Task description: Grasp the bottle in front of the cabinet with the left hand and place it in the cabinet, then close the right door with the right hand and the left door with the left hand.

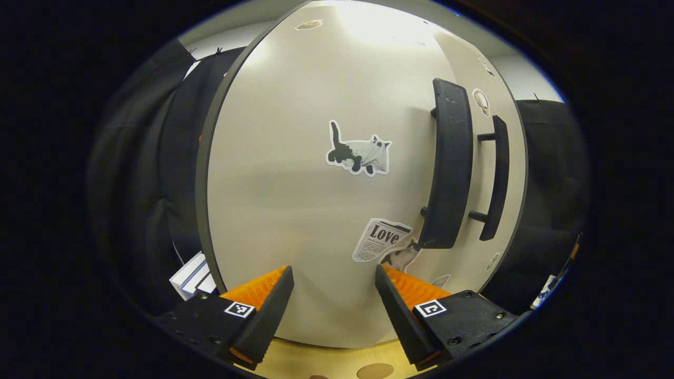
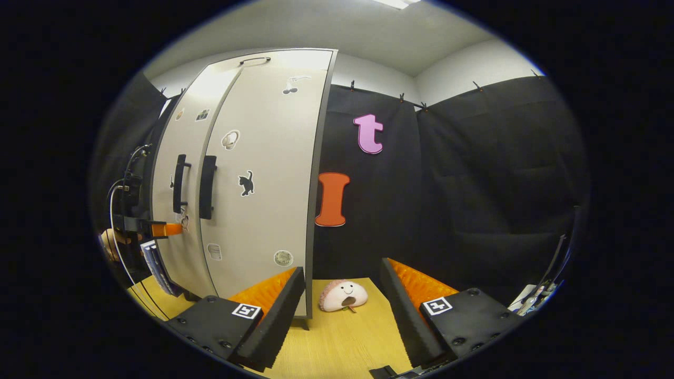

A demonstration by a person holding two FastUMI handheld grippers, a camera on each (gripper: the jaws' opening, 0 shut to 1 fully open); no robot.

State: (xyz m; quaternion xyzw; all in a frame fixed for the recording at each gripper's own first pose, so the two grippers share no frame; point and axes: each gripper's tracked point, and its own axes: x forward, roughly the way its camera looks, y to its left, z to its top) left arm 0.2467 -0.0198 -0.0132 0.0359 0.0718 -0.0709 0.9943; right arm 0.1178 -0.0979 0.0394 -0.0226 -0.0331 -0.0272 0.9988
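The cream cabinet's left door [image 1: 316,210] stands very close in front of my left gripper [image 1: 333,271], which is open with nothing between its fingers. That door carries a cat sticker [image 1: 359,152] and a black handle [image 1: 450,163]; the right door's handle [image 1: 497,179] is just beyond it. In the right gripper view the cabinet [image 2: 253,173] stands to the left, and both doors look flush and shut. There the left gripper [image 2: 168,229] is at the lower part of the left door. My right gripper [image 2: 342,266] hangs open above the table, off the cabinet's right corner.
A pink plush toy [image 2: 342,296] lies on the wooden table [image 2: 342,342] beside the cabinet's right corner. Books or boxes [image 2: 158,268] lean at the cabinet's left foot, also seen as the white box [image 1: 192,276]. Cables [image 2: 532,300] hang at the far right.
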